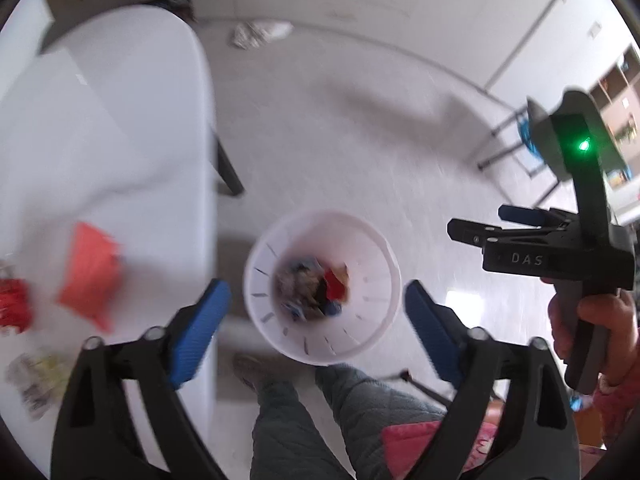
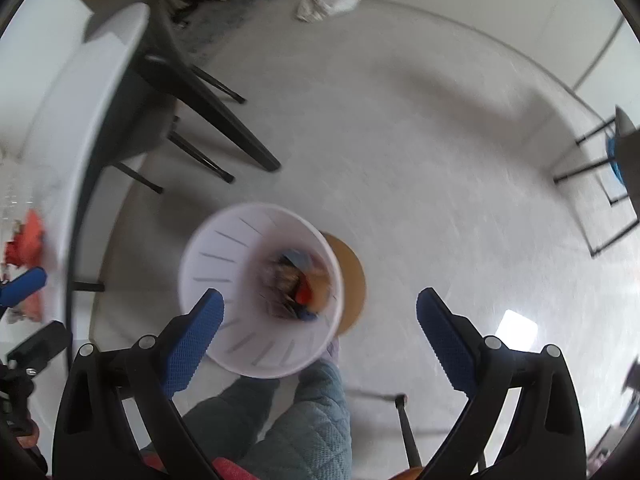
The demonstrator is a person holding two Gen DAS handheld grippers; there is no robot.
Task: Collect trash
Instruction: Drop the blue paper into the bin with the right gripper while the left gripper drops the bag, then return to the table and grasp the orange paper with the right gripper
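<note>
Trash [image 1: 316, 288] — mixed wrappers, red, blue, brown scraps; lies at bottom of white bin [image 1: 376, 248] on floor, just off table edge, directly below both cameras. More on table [image 1: 120, 120]: orange-red packet [image 1: 90, 274], red item [image 1: 14, 306] at far left, crumpled yellowish wrapper [image 1: 38, 376] nearest lower edge. All blurred; contents not readable.

L gripper [image 1: 318, 320] — blue pads spread wide, nothing between, pointing steeply down over bin mouth. R gripper [image 2: 320, 320] — likewise wide, empty, above bin; seen from L cam [image 1: 476, 224] off to right, hand [image 1: 592, 332] on its handle.

Near: quilted grey-green trouser legs [image 1: 304, 420], shoe beside bin base. Mid: bin, round brown disc [image 2: 350, 276] behind it on floor. Far: black table legs, crumpled pale bag [image 2: 326, 6] by wall, chair frame at right.

Step, judged: drop done, both empty; next pick from table. Handling notes:
- Take orange-red packet first w/ L, nearest that side; approach from above, pads across short width.
- Thin film likely slips; close fully, lift slow.
- Keep R clear of L's path over bin.
- Release only when centred over bin mouth, low enough that light wrappers don't drift out.
- Watch bin: light, easy to knock w/ leg.
</note>
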